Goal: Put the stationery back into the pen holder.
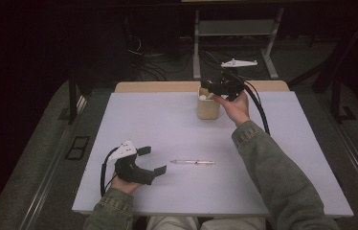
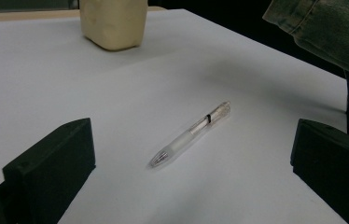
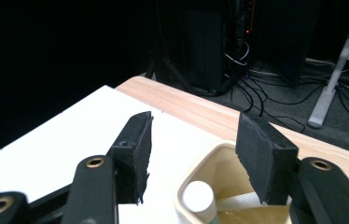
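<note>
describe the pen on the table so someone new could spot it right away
Start at the white table, then its near half, between the person's forearms. The pen lies flat there, just right of the open left gripper. It is slim and clear-bodied, unlike the squat cream holder at the far edge.

You are working in what looks like a lab or test room. Beyond the white table (image 1: 177, 129) the floor is dark, with loose cables (image 3: 256, 88) tangled across it beside dark equipment (image 3: 210, 42). Also behind the table stands a grey metal frame (image 1: 234, 28).
</note>
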`<action>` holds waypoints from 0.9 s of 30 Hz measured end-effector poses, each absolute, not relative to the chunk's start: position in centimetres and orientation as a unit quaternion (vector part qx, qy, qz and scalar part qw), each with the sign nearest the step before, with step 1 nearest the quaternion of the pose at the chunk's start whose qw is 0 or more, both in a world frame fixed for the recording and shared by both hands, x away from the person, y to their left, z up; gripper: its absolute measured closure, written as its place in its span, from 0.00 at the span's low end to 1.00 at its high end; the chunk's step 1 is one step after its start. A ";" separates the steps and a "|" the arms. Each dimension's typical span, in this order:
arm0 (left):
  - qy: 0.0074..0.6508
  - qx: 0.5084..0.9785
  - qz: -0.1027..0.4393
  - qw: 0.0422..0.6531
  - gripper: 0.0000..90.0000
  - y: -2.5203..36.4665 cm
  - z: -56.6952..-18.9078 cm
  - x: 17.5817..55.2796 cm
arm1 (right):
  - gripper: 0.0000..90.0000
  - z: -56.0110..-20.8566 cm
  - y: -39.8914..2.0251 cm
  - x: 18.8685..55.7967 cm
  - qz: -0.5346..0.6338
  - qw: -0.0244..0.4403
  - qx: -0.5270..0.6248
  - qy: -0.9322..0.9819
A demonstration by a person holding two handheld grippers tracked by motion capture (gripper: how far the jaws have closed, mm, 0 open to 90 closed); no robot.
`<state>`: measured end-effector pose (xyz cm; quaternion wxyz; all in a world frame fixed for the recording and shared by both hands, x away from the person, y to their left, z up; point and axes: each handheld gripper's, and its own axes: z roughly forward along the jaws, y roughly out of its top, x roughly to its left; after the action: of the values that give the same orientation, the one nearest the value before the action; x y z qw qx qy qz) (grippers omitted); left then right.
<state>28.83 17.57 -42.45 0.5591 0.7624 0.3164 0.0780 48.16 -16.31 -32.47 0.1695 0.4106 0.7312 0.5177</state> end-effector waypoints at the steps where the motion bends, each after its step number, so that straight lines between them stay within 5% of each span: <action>1: 0.316 0.763 0.078 0.559 0.00 17.6 -42.5 28.8 | 0.48 -32.4 -16.2 48.1 0.516 0.169 0.409 0.733; 10: 0.316 0.763 0.078 0.558 0.00 17.5 -42.5 28.8 | 0.37 -32.5 -15.0 47.1 0.489 0.124 0.392 0.770; 20: 0.316 0.764 0.079 0.557 0.00 17.5 -42.5 28.8 | 0.00 -33.3 -13.4 46.5 0.450 0.064 0.344 0.822; 27: 0.316 0.764 0.080 0.558 0.00 17.5 -42.5 28.9 | 0.00 -33.7 -12.4 45.9 0.425 0.048 0.315 0.847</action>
<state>28.87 17.54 -42.49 0.5575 0.7637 0.3157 0.0796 45.88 -12.37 -33.74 0.0483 0.3152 0.8471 0.4252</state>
